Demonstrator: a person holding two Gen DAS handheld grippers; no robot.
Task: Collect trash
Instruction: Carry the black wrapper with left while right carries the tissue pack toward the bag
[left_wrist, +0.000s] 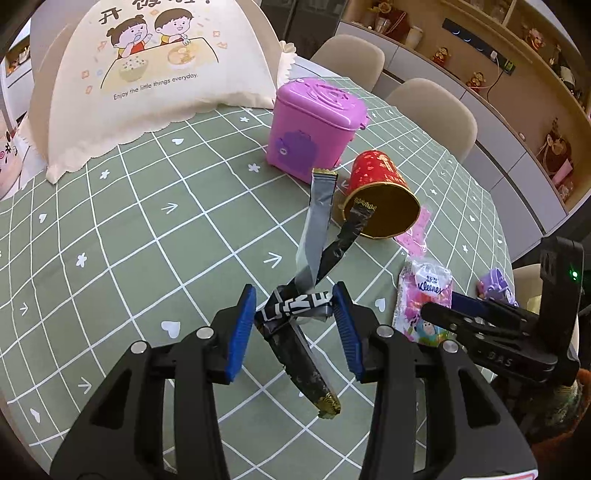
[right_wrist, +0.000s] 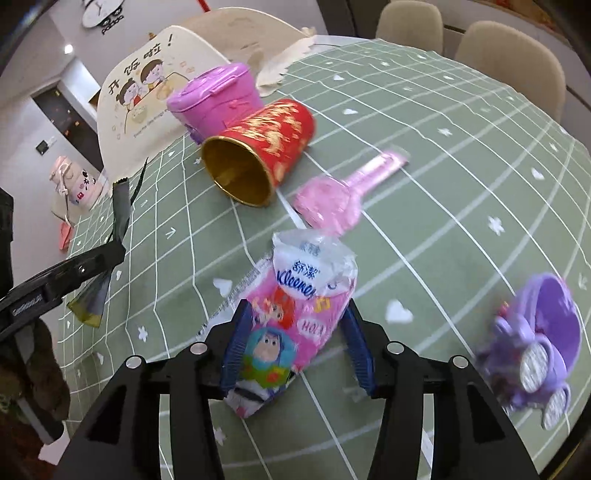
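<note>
Your left gripper (left_wrist: 293, 325) is clamped on a bundle of crumpled black and silver wrappers (left_wrist: 295, 314), lifted clear of the green checked tablecloth (left_wrist: 147, 229); loose ends trail upward and downward from the pads. Your right gripper (right_wrist: 295, 343) straddles the tissue packet (right_wrist: 295, 306), which lies flat on the cloth. Its jaws stand apart: the left pad lies against the packet's edge, the right pad shows a gap, so the packet is not yet gripped.

The step in hand appears to be gathering: one piece is secured, a second is being approached. The next move calls for closing the right jaws squarely on the packet; its slack plastic will likely crumple and may slip.

The purple bin (left_wrist: 314, 129) stands at the far side with its lid shut, which must be opened before anything goes in. The red cup (right_wrist: 258, 155) lies on its side just in front of the bin, gold mouth toward you, partly blocking that path. A pink wrapper (right_wrist: 343, 195) lies beyond the packet, near the cup. A purple toy (right_wrist: 535, 339) sits to the right, blurred. A white food cover (left_wrist: 147, 81) stands behind.
</note>
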